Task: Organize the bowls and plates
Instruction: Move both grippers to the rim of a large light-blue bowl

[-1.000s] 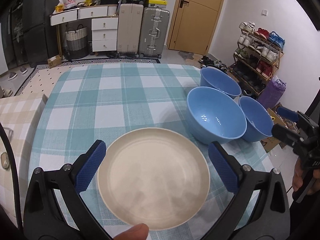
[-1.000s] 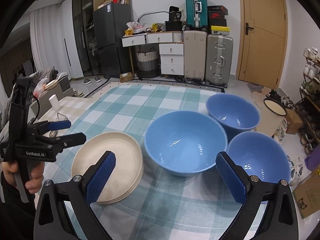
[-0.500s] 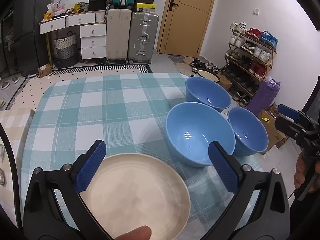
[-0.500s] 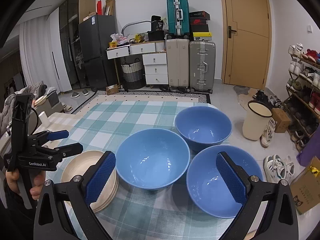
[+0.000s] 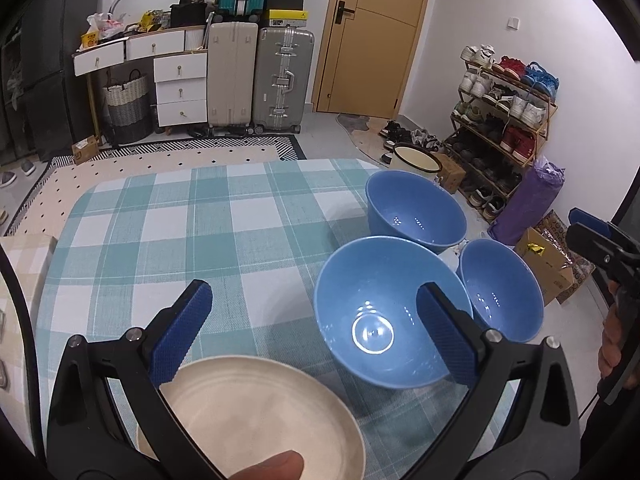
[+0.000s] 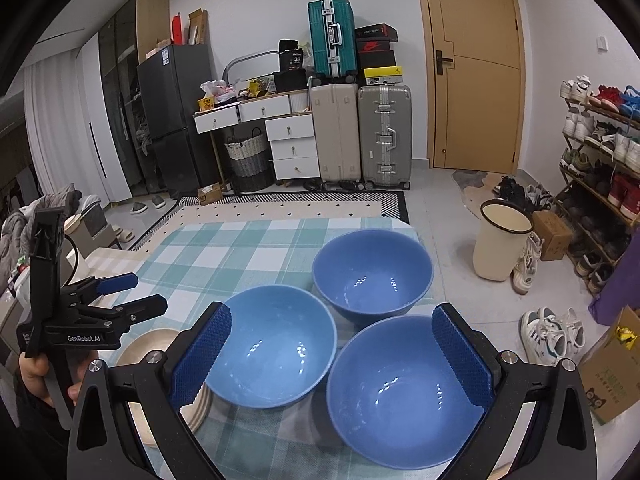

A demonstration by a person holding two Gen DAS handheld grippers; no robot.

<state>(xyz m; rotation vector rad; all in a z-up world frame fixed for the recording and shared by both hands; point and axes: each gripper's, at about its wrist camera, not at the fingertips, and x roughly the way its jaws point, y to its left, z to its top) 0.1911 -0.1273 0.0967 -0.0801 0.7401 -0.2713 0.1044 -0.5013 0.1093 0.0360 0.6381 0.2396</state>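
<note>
Tablecloth (image 5: 168, 232) is a teal and white check over a rounded table, and the room behind it is pretty packed: suitcases (image 6: 360, 132) stood against the wall by a white set of drawers (image 6: 288, 144), a wooden door (image 6: 476, 64), a shoe rack (image 5: 504, 120) down the side, a black fridge (image 6: 176, 116) and a cream bin (image 6: 502, 244) on the tiled floor. Left gripper (image 5: 316, 336) has its jaws spread wide with nothing between the pads; the stack of cream plates (image 5: 256, 412) sits on the cloth just under and behind the left jaw, and the right jaw overlaps the rim of the middle blue bowl (image 5: 384, 308). Right gripper (image 6: 332, 356) is wide open too and empty, with the near blue bowl (image 6: 404, 392) mostly between its jaws, the middle one under its left jaw and the far blue bowl (image 6: 372, 272) out beyond the tips. All three bowls are bunched up close together near the table's right edge, upright, and I can't tell whether their rims actually touch. Compared with a second ago, the left camera has pulled back and swung toward the bowls: the plates filled the space between its jaws then, now only their far part shows low down. The right one has shifted over from the middle bowl to the near one, and the bowls and plates themselves don't look moved.
</note>
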